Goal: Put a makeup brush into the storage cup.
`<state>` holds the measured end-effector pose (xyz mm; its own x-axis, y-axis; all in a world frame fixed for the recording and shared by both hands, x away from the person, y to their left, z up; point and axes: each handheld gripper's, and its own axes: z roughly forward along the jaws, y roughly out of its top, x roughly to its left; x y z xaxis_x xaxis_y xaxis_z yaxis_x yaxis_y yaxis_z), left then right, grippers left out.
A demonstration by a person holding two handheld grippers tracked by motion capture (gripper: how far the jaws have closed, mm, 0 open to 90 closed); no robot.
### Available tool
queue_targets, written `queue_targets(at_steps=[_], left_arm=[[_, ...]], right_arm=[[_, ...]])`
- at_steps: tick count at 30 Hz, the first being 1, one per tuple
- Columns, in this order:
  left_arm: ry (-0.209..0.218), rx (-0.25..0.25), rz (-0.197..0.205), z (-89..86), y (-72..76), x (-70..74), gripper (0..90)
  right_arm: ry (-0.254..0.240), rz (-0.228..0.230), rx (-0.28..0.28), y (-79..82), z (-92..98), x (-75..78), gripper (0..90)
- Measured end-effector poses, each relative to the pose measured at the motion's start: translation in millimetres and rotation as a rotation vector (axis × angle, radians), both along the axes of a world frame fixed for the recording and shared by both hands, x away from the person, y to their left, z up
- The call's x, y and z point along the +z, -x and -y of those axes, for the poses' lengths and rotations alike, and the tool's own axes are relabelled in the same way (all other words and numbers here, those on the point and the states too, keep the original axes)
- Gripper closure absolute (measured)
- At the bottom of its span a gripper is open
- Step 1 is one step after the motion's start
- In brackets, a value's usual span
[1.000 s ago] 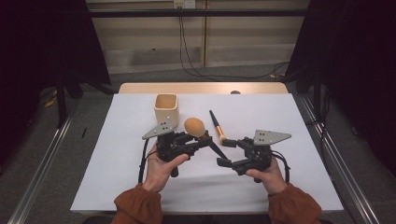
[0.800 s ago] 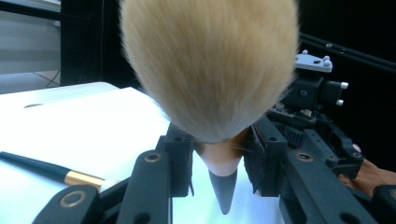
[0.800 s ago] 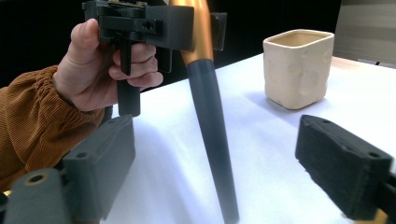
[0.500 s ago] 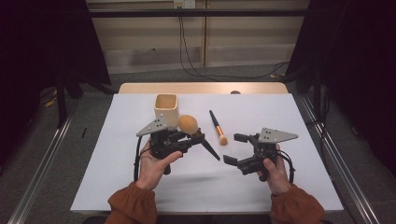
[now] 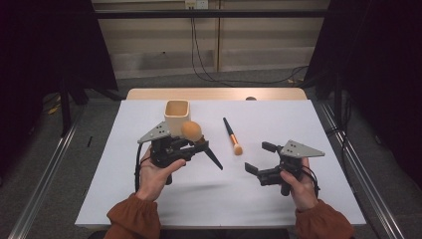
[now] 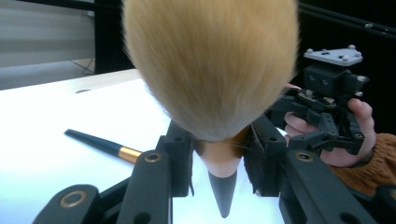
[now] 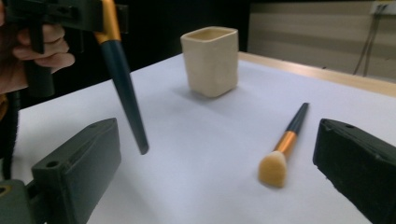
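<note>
My left gripper (image 5: 195, 147) is shut on a large powder brush (image 5: 191, 131), just below its fluffy orange head (image 6: 210, 65). The brush's dark pointed handle (image 7: 123, 98) slants down to the right, above the table. A cream square cup (image 5: 176, 115) stands just behind it. A small brush (image 5: 232, 138) with an orange ferrule lies flat on the white table, between the two grippers. My right gripper (image 5: 255, 157) is at the right; its jaws have just been opening and stand wide open with nothing between them.
The white table top (image 5: 149, 199) has a wooden strip (image 5: 214, 93) along its far edge. Metal rails run along both sides on the floor. Cables hang by the back wall. Bare table lies in front of both hands.
The left gripper has carried the large brush left and back toward the cup, away from the right gripper. The right gripper's jaws have spread wider, and the brush handle no longer sits by them.
</note>
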<state>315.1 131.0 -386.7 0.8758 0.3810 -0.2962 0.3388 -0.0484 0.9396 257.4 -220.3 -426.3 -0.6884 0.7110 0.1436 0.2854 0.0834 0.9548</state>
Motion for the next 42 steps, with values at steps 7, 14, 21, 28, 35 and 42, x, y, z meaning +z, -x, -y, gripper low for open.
queue_targets(at_steps=[7, 14, 21, 28, 35, 42], left_arm=[[-0.033, 0.03, -0.002, -13.1, -3.1, 2.7, 65.5], [-0.054, 0.066, -0.007, -25.9, -8.2, 7.5, 65.5], [-0.086, 0.096, -0.002, -39.1, -12.9, 14.0, 65.5], [-0.113, 0.142, -0.001, -51.4, -19.4, 21.0, 65.6], [-0.135, 0.179, 0.002, -62.4, -26.9, 28.9, 65.6], [-0.149, 0.226, 0.015, -71.8, -36.6, 41.4, 65.6]], right_arm=[[0.0, 0.023, -0.069, 6.8, 11.5, -8.6, 0.1], [0.016, 0.039, -0.098, 13.5, 23.5, -11.8, 0.1], [0.044, 0.043, -0.143, 19.1, 33.5, -15.0, 0.5], [0.037, 0.052, -0.171, 23.9, 41.4, -15.6, 0.0], [0.049, 0.051, -0.185, 28.8, 47.4, -19.7, 0.0], [0.05, 0.073, -0.207, 32.2, 52.5, -20.5, 0.0]])
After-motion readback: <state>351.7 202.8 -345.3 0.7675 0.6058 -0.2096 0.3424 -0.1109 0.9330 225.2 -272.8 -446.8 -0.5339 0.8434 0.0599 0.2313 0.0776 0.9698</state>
